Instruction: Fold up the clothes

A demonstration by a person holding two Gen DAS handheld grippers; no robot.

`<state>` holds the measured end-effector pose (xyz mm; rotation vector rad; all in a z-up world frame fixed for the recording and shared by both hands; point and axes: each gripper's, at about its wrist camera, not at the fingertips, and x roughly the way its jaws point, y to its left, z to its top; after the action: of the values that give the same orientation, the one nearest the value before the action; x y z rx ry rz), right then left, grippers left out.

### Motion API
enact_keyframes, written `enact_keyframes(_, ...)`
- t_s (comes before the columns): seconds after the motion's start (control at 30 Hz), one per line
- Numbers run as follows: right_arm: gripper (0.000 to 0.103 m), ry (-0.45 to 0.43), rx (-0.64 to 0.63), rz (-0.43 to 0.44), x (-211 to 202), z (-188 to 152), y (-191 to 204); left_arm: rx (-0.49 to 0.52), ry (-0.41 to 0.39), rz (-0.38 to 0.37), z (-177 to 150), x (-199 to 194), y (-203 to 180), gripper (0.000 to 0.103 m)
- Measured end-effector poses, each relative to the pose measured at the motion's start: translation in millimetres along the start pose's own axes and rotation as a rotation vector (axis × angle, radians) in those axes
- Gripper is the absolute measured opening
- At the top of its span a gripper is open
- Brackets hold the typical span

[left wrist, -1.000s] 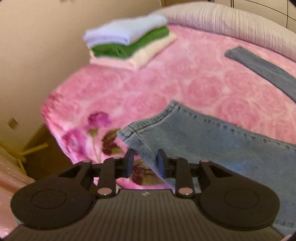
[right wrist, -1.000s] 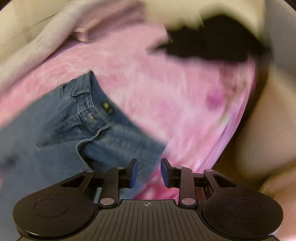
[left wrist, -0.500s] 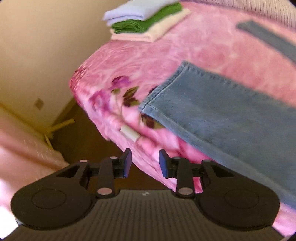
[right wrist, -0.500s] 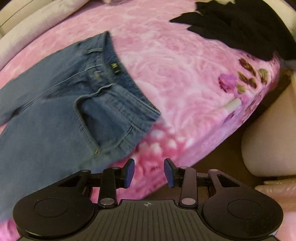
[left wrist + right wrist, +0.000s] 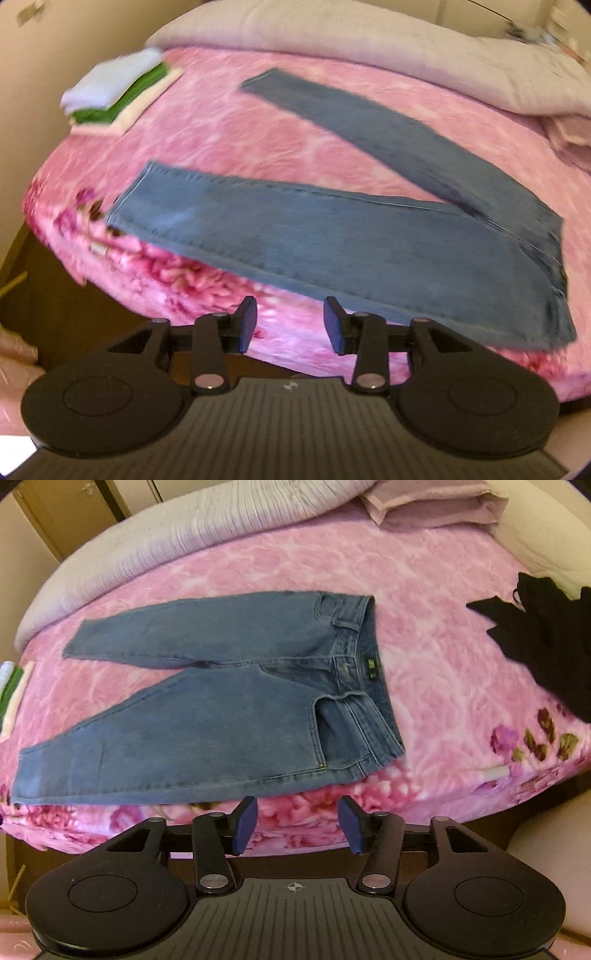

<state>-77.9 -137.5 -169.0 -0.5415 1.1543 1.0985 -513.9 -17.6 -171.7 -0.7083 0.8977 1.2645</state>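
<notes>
Both grippers — left (image 5: pixel 289 325), right (image 5: pixel 297 825) — have just spread, empty, backing off; jeans (image 5: pixel 207 698) at twelve o'clock lie flat — ready for folding.

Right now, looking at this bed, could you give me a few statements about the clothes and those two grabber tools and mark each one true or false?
1. The jeans lie spread flat on the pink blanket with the two legs apart. True.
2. The left gripper is clamped on a jeans leg. False: its jaws have just been opening, with nothing between them.
3. A stack of folded clothes sits near a far corner of the bed. True.
4. The right gripper holds the waistband. False: its jaws have just been opening and are empty, short of the jeans.
5. The black garment lies on top of the jeans. False: it lies apart, to the side of the waistband.
</notes>
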Motion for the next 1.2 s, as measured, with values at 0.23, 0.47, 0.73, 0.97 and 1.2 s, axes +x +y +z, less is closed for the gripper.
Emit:
enact_keyframes(0.23, 0.06, 0.039, 0.007, 0.016, -16, -17, 0, 0.09, 0.011, 0.009, -7, -27, -39, 0.043)
enact_keyframes(0.47, 0.065, 0.043, -0.019, -0.025, -27, -19, 2, 0.165, 0.004, 0.043, -12, -41, -59, 0.049)
enact_keyframes(0.73, 0.067, 0.061, -0.083, -0.019, -25, -20, 10, 0.192, 0.013, 0.045, -18, -47, -72, 0.049)
enact_keyframes(0.97, 0.07, 0.073, -0.12, -0.014, -26, -20, 20, 0.21, 0.017, 0.036, -20, -50, -81, 0.049)
enact_keyframes(1.2, 0.072, 0.078, -0.149, 0.011, -26, -20, 32, 0.231, 0.008, 0.032, -16, -54, -88, 0.049)
